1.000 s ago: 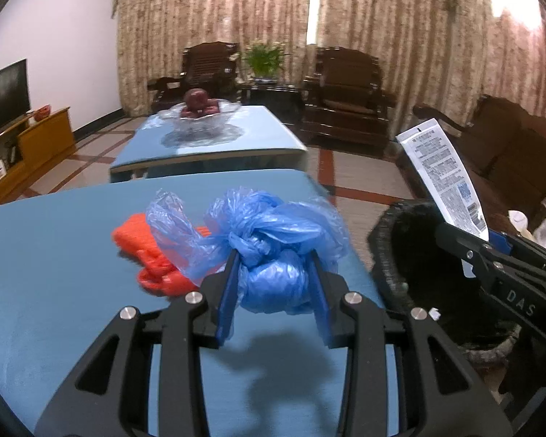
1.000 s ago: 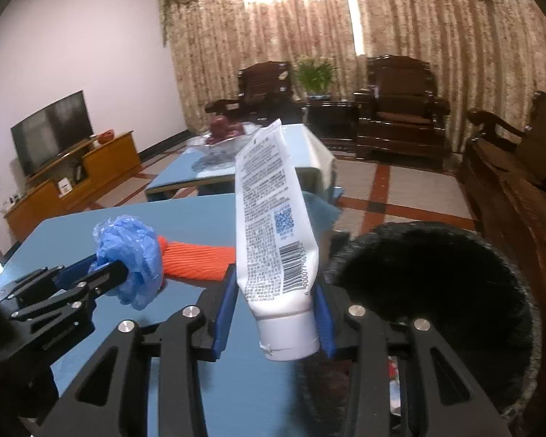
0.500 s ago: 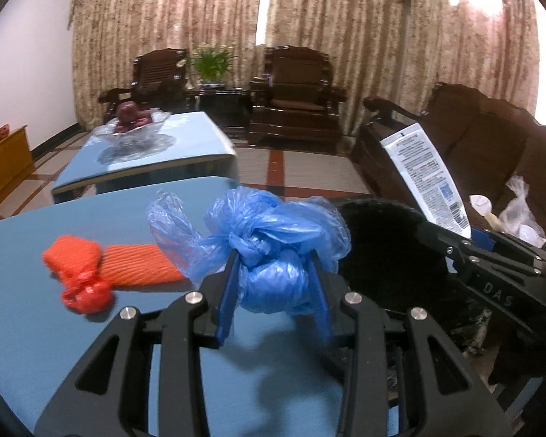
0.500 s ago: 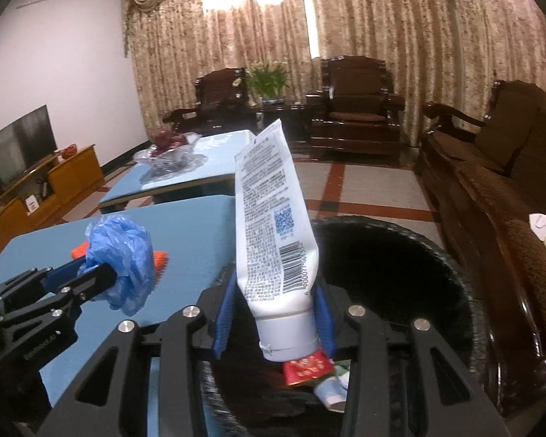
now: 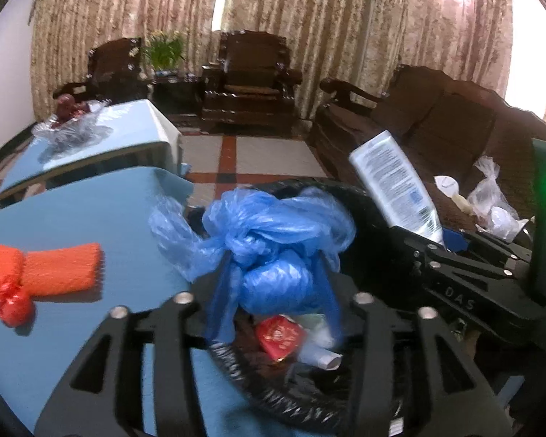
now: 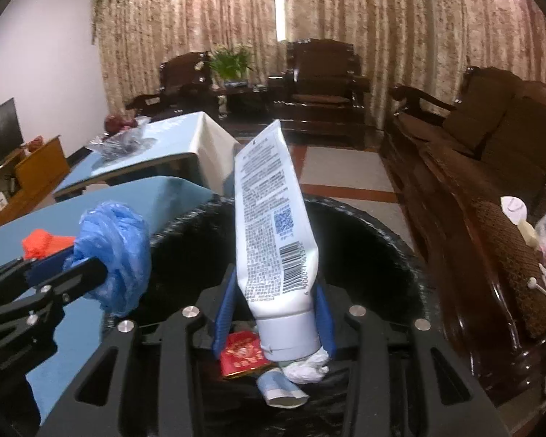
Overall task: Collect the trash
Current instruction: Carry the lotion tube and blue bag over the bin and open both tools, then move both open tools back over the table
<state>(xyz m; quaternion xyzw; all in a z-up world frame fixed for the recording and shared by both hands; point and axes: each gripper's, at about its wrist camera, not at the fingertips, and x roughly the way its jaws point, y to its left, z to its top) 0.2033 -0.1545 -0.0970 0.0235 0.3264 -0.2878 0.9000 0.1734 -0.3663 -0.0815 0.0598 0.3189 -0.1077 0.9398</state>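
Observation:
My left gripper [image 5: 273,291] is shut on a knotted blue plastic bag [image 5: 269,240] and holds it over the near rim of the black bin [image 5: 236,367]. My right gripper [image 6: 275,309] is shut on a white tube [image 6: 273,229], cap down, above the bin's opening [image 6: 364,240]. Inside the bin lie a red packet [image 6: 242,353], a small tube and crumpled paper. An orange mesh bag [image 5: 40,273] lies on the blue table [image 5: 72,211], left of the left gripper. The right gripper with the tube shows in the left wrist view [image 5: 444,240].
A second blue table with a glass fruit bowl [image 5: 69,127] stands behind. Dark wooden armchairs [image 5: 247,83] and a sofa [image 6: 491,182] line the back and right. Clear plastic bags and a white lid [image 5: 491,200] lie on the sofa. A TV cabinet [image 6: 22,174] stands far left.
Both grippers have moved right, from above the table to over the bin, each still holding its item. The bin's contents have come into view under them.

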